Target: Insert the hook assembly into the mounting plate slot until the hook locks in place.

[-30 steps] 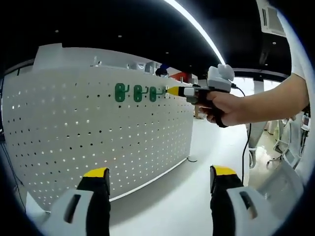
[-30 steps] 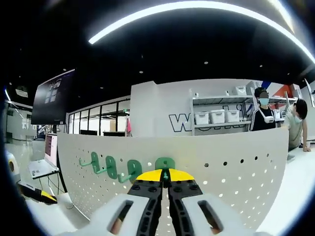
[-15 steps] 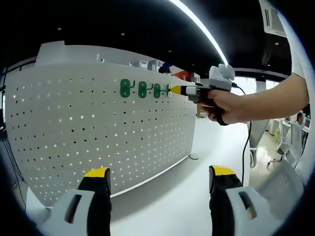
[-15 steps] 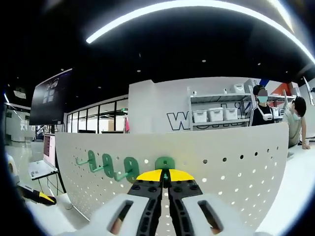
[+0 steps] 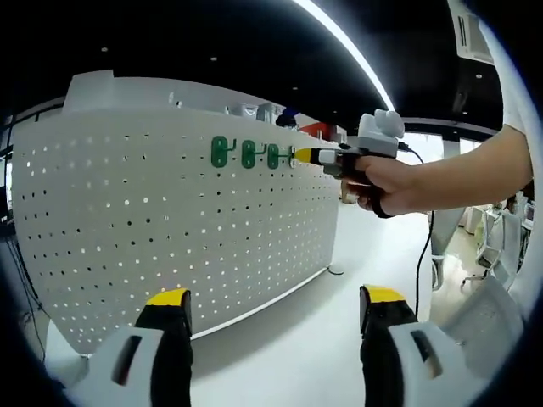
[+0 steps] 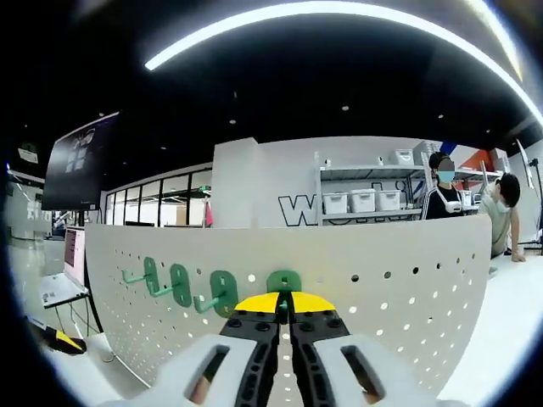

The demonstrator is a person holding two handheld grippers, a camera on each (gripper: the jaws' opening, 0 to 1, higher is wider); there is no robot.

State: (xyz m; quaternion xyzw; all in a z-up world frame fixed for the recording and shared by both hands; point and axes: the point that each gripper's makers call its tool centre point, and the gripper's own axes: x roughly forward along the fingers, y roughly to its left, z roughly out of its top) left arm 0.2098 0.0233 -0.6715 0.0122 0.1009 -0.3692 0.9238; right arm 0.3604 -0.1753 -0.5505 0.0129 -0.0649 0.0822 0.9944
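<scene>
Against the white perforated metal pegboard (image 5: 170, 220), three green plastic hooks (image 6: 178, 284) hung in its top row — a fourth green hook (image 6: 284, 281) sat just beside them, pinched by the right gripper (image 6: 284, 303). The left gripper (image 5: 271, 298) hovered well apart from the pegboard, jaws spread wide — holding nothing.

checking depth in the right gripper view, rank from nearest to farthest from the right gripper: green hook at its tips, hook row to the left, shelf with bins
1. Green hook, at the right gripper tips.
2. Hook row, on the pegboard, to the left.
3. Shelf with bins, behind the board.
</scene>
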